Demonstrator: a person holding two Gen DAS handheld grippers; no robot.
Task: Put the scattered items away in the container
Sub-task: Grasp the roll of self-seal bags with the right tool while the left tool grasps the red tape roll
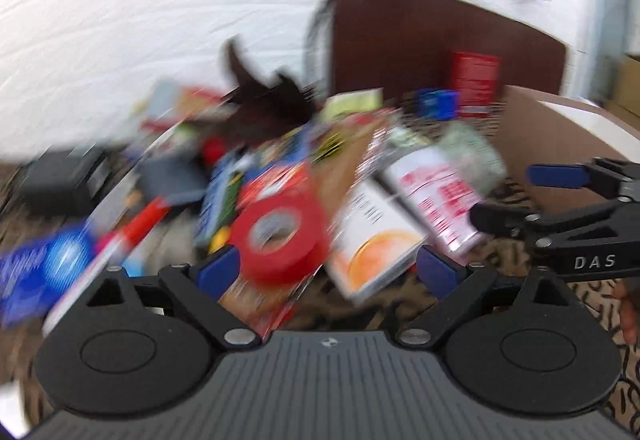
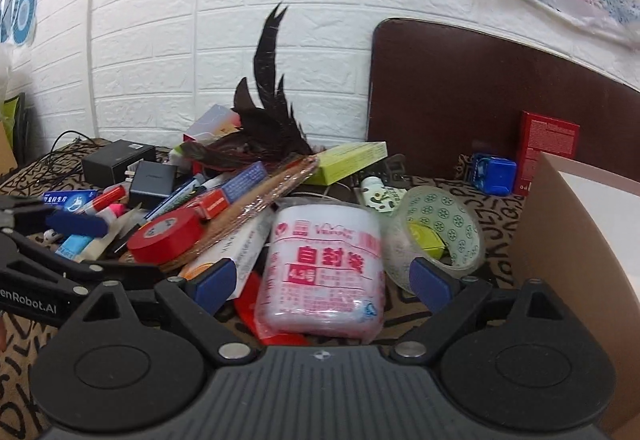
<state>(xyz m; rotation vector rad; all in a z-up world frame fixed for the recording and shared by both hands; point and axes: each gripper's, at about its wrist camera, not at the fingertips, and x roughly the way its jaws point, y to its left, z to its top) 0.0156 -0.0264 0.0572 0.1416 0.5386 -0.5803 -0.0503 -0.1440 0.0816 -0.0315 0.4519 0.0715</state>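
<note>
- While both pairs of tongs stand spread and empty, the left tongs [image 1: 328, 272] face a red tape roll [image 1: 280, 240].
- Right tongs [image 2: 322, 280] frame a white bag roll [image 2: 320, 272] without pressing it.
- Clear tape roll [image 2: 436, 236] lies just beside it, near the cardboard container [image 2: 580, 240] at right on the bench [image 2: 492, 216].

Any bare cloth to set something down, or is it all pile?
Bare cloth: a strip between clear tape roll, blue box and cardboard box. More at the near left edge. Crowded from red tape back to the black feathers.
</note>
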